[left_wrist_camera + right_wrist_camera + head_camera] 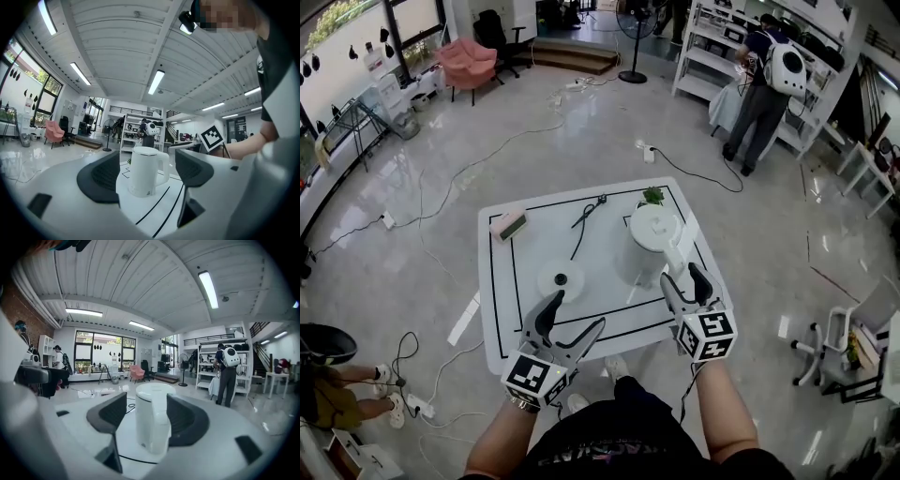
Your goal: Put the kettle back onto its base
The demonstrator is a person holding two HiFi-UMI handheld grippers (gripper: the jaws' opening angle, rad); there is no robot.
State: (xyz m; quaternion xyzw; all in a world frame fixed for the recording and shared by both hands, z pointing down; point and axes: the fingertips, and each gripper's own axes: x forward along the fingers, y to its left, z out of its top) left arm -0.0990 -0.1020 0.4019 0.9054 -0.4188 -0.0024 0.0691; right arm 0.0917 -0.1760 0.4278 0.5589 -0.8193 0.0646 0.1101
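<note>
Head view gives me a white table with black border lines in the middle of the frame, and the white kettle stands upright on its right half, off its base. That round base lies flat to the left of the kettle, apart from it, with its black cord running toward the table's far edge. I hold the left gripper at the lower centre of the frame, just below the base, and its jaws are spread wide with nothing between them; in the left gripper view the kettle only shows through the gap, farther back on the table. The right gripper sits at the kettle's lower right, close to the handle. Right gripper view shows its jaws wide apart with the handle facing me between the dark pads; I cannot tell whether the right-hand pad touches it.
</note>
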